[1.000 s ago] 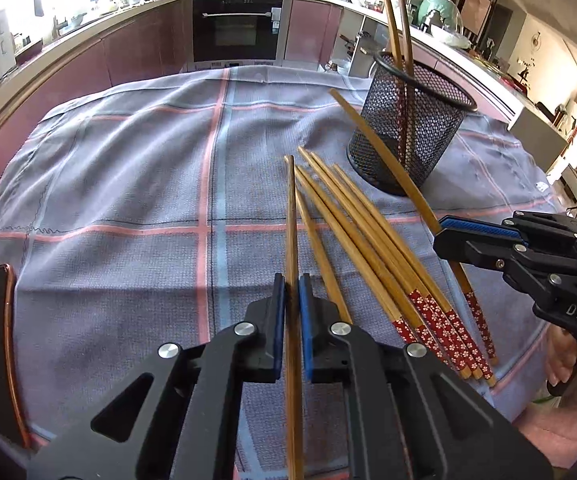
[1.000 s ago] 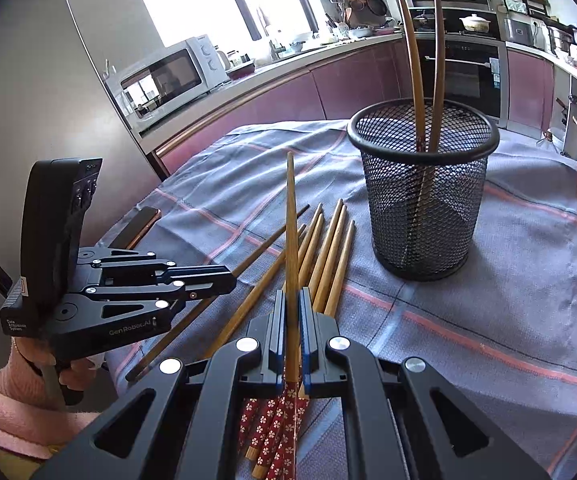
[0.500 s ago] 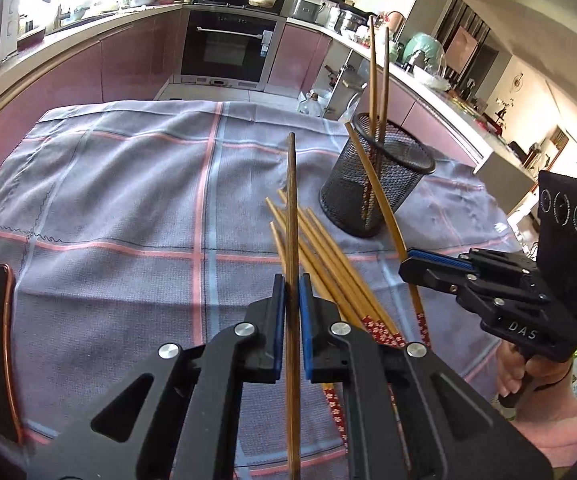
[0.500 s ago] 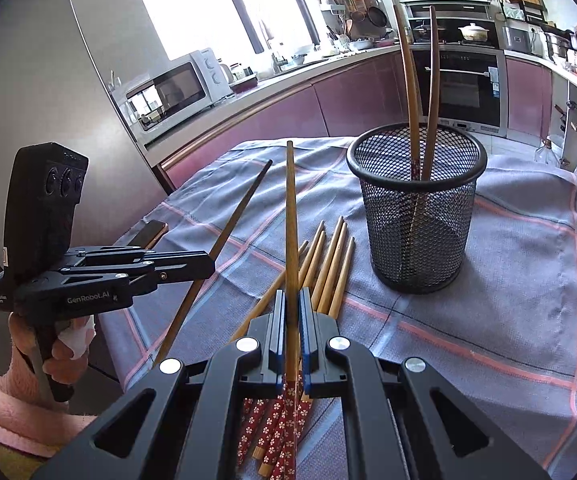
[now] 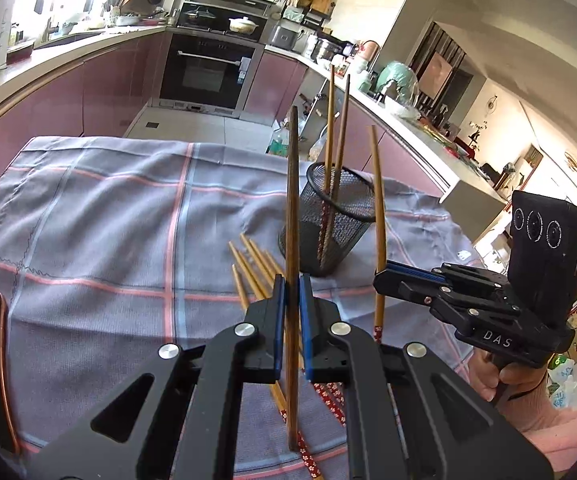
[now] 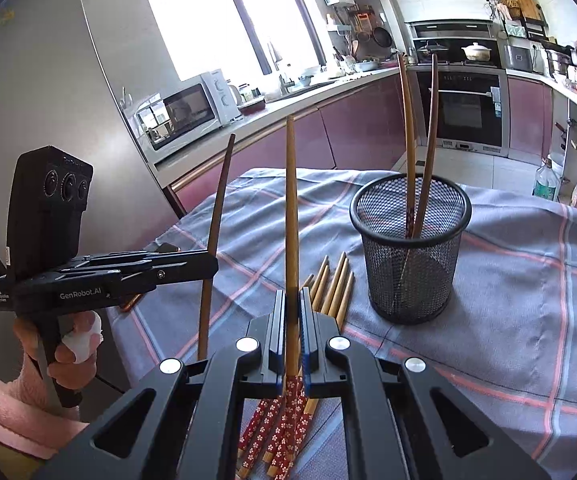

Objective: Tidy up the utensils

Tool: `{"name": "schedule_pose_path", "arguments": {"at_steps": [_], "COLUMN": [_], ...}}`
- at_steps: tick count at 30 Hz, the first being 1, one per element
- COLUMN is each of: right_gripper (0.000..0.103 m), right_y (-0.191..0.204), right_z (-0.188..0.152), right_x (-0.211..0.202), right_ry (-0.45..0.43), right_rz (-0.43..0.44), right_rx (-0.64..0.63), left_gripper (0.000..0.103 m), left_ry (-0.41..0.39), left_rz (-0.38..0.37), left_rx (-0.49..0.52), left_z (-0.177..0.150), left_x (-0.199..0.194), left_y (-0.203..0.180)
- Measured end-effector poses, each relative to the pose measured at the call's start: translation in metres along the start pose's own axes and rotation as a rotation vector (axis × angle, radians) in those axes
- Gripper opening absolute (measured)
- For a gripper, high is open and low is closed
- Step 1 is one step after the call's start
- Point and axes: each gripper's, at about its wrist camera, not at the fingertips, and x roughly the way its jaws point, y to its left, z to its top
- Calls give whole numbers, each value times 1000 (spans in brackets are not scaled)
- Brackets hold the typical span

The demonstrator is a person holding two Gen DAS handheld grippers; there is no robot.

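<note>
Left wrist view: the left gripper (image 5: 291, 300) is closed on a dark brown chopstick (image 5: 292, 208), which is held nearly upright between the blue pads, its tip raised above the table. To the right, the right gripper (image 5: 384, 280) is seen clamped on a lighter chopstick (image 5: 377, 200), also held steeply, with its red patterned end hanging below the jaws. A black mesh holder (image 5: 328, 224) is stood on the grey checked tablecloth (image 5: 108, 220) beyond both grippers, and two chopsticks (image 5: 336, 128) are leaned inside it. Several loose chopsticks (image 5: 248, 264) are laid on the cloth just in front of the holder, between it and the grippers. From the right wrist view, the same light chopstick (image 6: 291, 208) is shown gripped just above its red flowered end, while the loose pile (image 6: 334, 284) is fanned out beneath it, near the holder (image 6: 410, 256) but not touching it
</note>
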Motion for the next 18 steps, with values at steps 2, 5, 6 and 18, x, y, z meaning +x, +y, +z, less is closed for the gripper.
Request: {"name": "schedule_pose_path", "arguments": {"at_steps": [2, 5, 6, 18], "right_gripper": [5, 5, 5, 5], "right_y": [0, 1, 1, -6], "right_z": [2, 6, 8, 19], "right_x": [-2, -7, -8, -17], "right_ry": [-10, -27, -34, -85], "right_rz": [-1, 3, 1, -19], "right_rx": [-5, -7, -10, -3], "left_gripper": [8, 8, 8, 7], "left_ry": [-10, -26, -32, -74], "left_rz": [-14, -26, -29, -25], "left_rx": [-1, 0, 1, 37], "left_z": [3, 6, 7, 17], "left_x": [-2, -5, -6, -10], "left_y": [-2, -6, -7, -20]}}
